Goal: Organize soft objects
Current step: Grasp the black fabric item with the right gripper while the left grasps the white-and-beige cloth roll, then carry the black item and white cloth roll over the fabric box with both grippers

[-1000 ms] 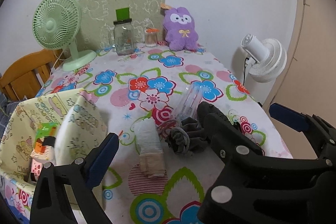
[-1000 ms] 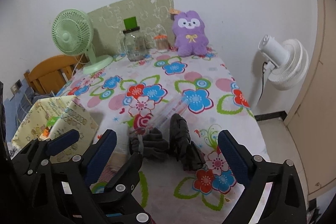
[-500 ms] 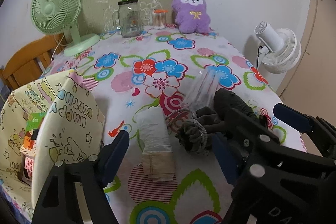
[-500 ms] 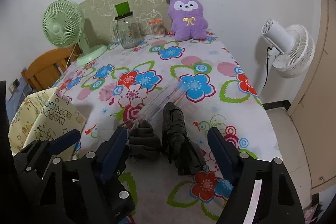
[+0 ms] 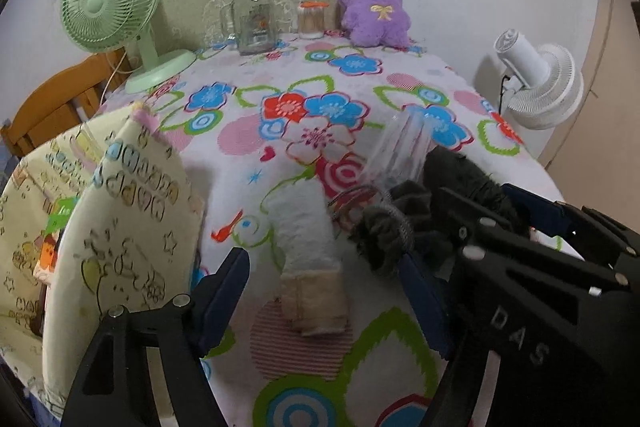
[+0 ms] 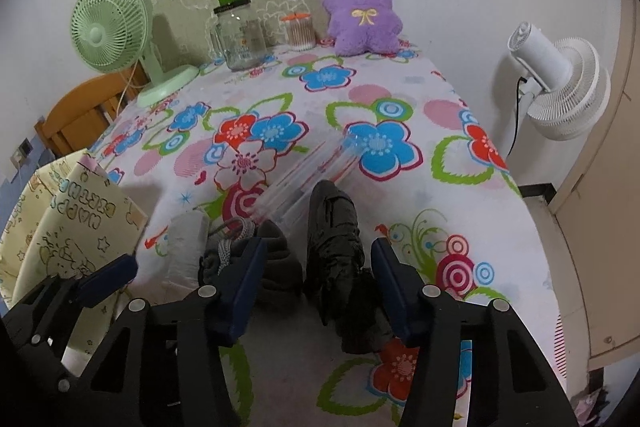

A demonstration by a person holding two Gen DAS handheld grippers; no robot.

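A white and beige rolled sock (image 5: 310, 255) lies on the flowered tablecloth (image 5: 280, 115) between the open fingers of my left gripper (image 5: 324, 299). A grey bundle of socks (image 5: 390, 231) lies just right of it; it also shows in the right wrist view (image 6: 256, 259). A dark rolled sock (image 6: 340, 255) lies between the open fingers of my right gripper (image 6: 318, 287). The dark sock also shows in the left wrist view (image 5: 460, 175), partly behind the right gripper's frame (image 5: 540, 267). Neither gripper holds anything.
A yellow patterned fabric bag (image 5: 100, 227) stands open at the table's left edge. A clear plastic pouch (image 6: 316, 171) lies beyond the socks. A green fan (image 5: 112, 7), glass jar (image 5: 254, 19), swab jar (image 5: 311, 21) and purple plush (image 5: 374, 7) line the back. A white fan (image 6: 560, 83) stands right of the table.
Both grippers have moved forward and down toward the socks. The left now straddles the white sock, the right straddles the dark sock. The socks have not moved.
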